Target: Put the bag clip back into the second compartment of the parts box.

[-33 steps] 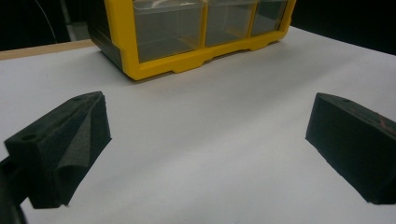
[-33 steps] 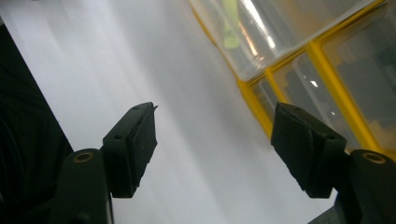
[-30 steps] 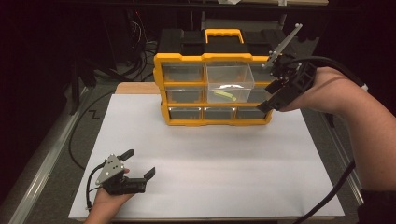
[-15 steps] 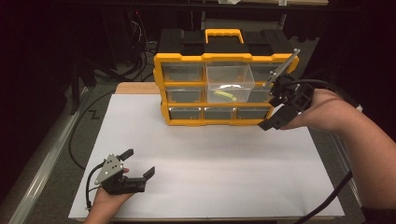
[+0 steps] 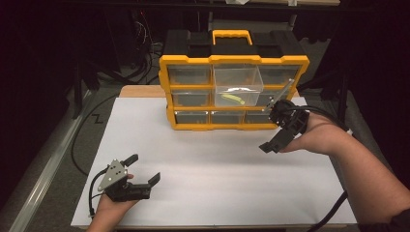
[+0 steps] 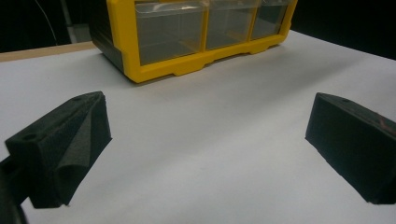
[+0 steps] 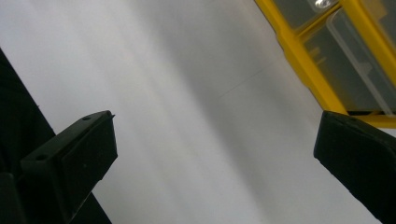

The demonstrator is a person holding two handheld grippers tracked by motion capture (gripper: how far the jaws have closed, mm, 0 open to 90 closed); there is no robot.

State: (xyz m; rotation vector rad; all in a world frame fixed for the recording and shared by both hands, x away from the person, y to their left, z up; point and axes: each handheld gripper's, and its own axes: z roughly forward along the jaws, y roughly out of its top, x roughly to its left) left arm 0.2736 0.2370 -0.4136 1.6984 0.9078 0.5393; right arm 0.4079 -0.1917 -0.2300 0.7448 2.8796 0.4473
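Right claw (image 5: 271, 131) released, jaws just spread wide, nothing between them; left claw (image 5: 143, 173) also released, idle at 7 o'clock on white tabletop (image 5: 217, 169). Yellow-framed plastic drawer cabinet (image 5: 234, 92) at 12 o'clock, centre clear drawer (image 5: 238, 86) protruding. Approach drawer front squarely, push slowly.

Organizer (image 5: 234, 60) w/ glossy yellow plastic frame & clear smooth plastic drawers (image 5: 238, 85), table (image 5: 203, 159) topped w/ matt white sheet, wood edge at back (image 5: 140, 91); claw pads (image 6: 65, 149) matt black, foam-like.
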